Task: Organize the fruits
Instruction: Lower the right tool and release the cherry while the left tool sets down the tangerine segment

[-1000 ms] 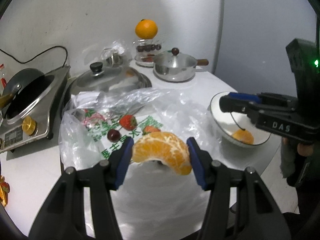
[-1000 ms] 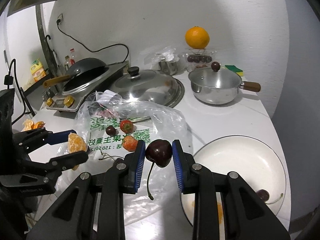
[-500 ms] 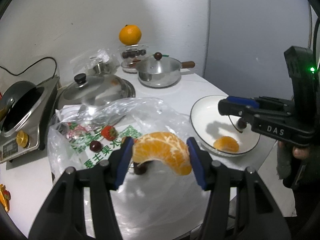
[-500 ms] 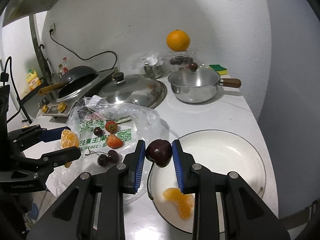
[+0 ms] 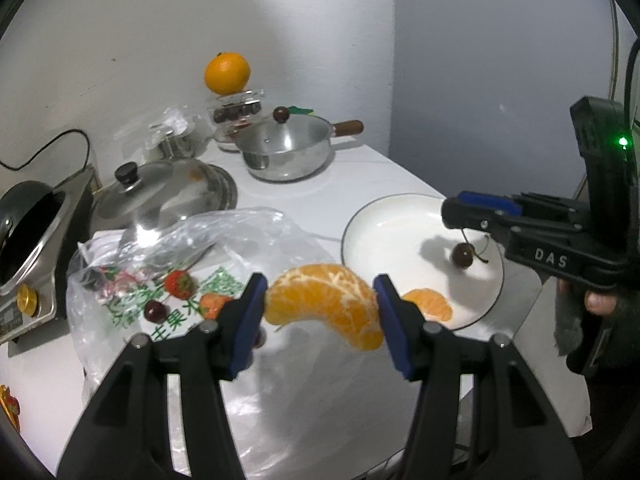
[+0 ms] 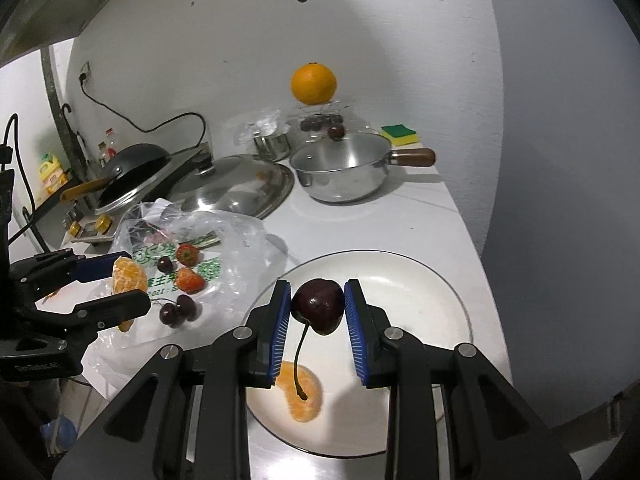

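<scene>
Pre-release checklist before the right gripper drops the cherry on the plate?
1. Right gripper shut on the cherry: ok.
2. Cherry above the plate, inside its rim: ok.
3. Drop spot free: cannot tell exactly; an orange segment lies near the plate's front edge and the stem hangs over it.
4. Another cherry on the plate in the left view: cannot tell if it is the held one or a second one.
5. Left gripper shut on its orange piece, off to the plate's side over the bag: ok.
6. Grippers apart from each other: ok.
</scene>
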The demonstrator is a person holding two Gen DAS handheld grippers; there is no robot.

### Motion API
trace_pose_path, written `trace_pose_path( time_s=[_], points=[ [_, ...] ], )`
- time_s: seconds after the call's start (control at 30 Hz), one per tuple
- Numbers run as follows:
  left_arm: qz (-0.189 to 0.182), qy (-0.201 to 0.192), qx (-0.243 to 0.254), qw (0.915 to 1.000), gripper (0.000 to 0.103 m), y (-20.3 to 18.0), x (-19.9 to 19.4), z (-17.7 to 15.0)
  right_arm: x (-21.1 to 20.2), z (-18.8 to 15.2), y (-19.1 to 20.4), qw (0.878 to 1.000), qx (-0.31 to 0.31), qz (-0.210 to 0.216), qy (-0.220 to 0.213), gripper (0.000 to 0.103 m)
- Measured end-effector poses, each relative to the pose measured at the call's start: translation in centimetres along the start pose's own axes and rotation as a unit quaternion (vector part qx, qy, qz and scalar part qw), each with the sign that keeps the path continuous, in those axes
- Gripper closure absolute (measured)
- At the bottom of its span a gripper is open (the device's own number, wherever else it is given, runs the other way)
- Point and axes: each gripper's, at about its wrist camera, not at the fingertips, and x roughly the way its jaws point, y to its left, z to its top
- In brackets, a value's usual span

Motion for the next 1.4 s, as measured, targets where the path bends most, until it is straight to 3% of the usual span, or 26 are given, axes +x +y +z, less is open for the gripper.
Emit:
trace_pose_path(
  time_s=[0.43, 1.4],
  points=[
    [-0.009, 0.006, 0.015, 0.9998, 0.047, -2.9, 1.8, 1.4, -0.6, -0.6, -3.8, 1.000, 0.019, -0.012, 0.000, 0.073],
    [-0.049, 0.033, 0.031, 0.9978, 0.047, -6.7, 6.9, 2.6, 0.8, -1.4, -6.8, 0.999, 0.014, -0.032, 0.018, 0.073]
  ],
)
